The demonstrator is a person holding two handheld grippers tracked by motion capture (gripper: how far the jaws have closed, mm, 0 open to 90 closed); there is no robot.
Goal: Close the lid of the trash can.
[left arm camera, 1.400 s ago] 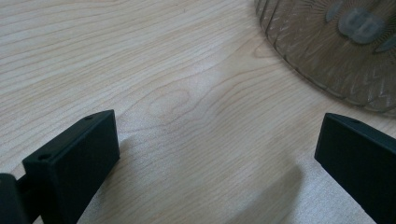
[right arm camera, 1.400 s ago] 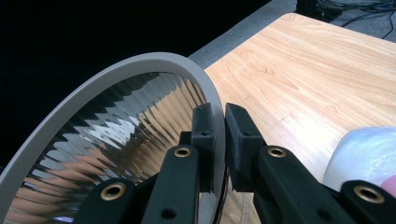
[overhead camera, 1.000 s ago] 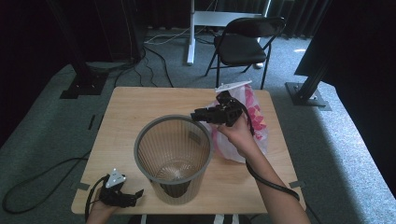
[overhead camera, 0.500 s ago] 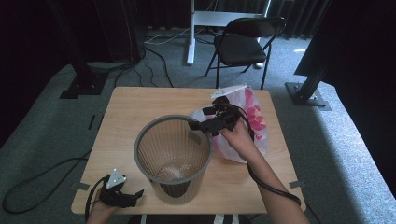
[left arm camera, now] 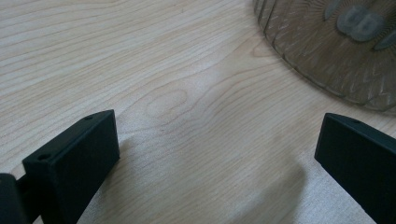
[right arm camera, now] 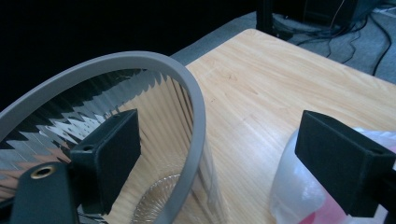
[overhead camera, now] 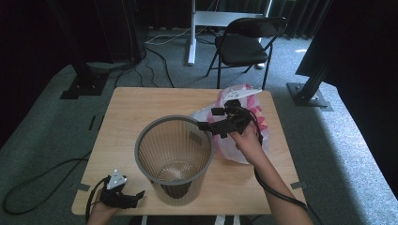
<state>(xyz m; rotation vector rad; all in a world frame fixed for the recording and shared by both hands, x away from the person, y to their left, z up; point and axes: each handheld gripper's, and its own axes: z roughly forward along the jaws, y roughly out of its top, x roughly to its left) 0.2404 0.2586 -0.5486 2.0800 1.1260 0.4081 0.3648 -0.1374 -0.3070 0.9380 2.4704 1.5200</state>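
And there it was: the right claw [overhead camera: 210, 125] hung at the far right edge of the bin [overhead camera: 172, 157], jaws straddling the grey rim, one inside the mouth and one outside over the bench [overhead camera: 141, 108]. The jaws had just been opening and stood spread wide, nothing pinched between them. In the right gripper view the rim [right arm camera: 196, 116] ran up between the two black jaws without touching either pad. The bin stood upright near the middle of the bench, ribbed and see-through. Just beside it on the right lay the plastic bag [overhead camera: 244, 140], clear with pink showing inside, under the right hand [overhead camera: 246, 143]. Down at the near left corner, the left claw [overhead camera: 136, 196] rested low on the bench, jaws released and wide apart over bare wood, the bin's base [left arm camera: 336, 51] close ahead of it.
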